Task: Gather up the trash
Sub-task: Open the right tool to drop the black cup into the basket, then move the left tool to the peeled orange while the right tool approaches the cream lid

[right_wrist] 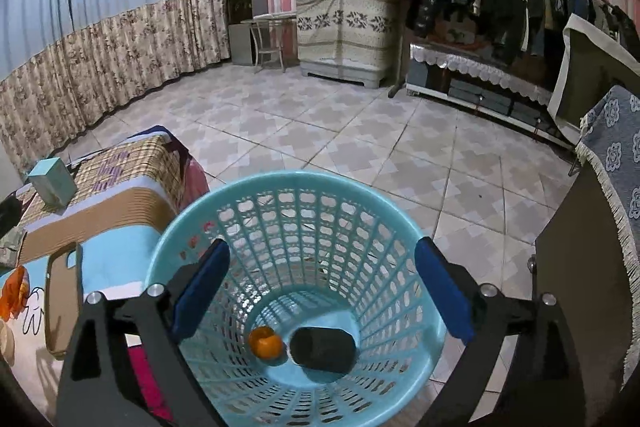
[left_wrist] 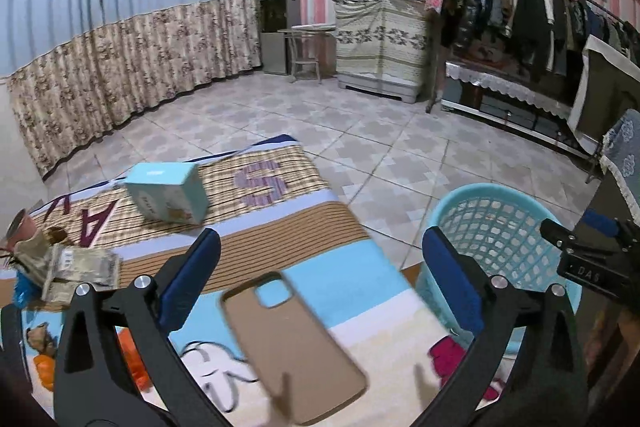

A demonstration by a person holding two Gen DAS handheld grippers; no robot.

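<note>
While the left wrist camera looks along its own fingers, the left gripper (left_wrist: 320, 279) stands spread wide with nothing clamped between its blue pads (left_wrist: 190, 283). Between and below the fingers lies a tan phone case (left_wrist: 292, 351), flat on the patterned cloth (left_wrist: 340, 279), blurred and touched by neither pad. Farther back on the cloth sits a pale blue box (left_wrist: 166, 193), tilted on one edge. At the left edge are a crumpled wrapper (left_wrist: 76, 267) and a small pinkish cup (left_wrist: 22, 225), lying near each other. To the right, off the cloth's edge, stands the turquoise basket (left_wrist: 500, 195) on the tiled floor, and over its far right rim part of the right gripper (left_wrist: 592, 251) shows.

From the right wrist camera, the right gripper (right_wrist: 320, 287) hangs over the mouth of the basket (right_wrist: 180, 227), its jaws spread wide and empty, the pads (right_wrist: 202, 291) touching nothing. At the bottom of the basket rest an orange fruit (right_wrist: 265, 342) and a dark cylinder (right_wrist: 322, 349) lying on its side, just beside each other. Left of the basket, the phone case (right_wrist: 62, 303) lies on the cloth (right_wrist: 116, 259), and the blue box (right_wrist: 52, 181) sits farther back.
</note>
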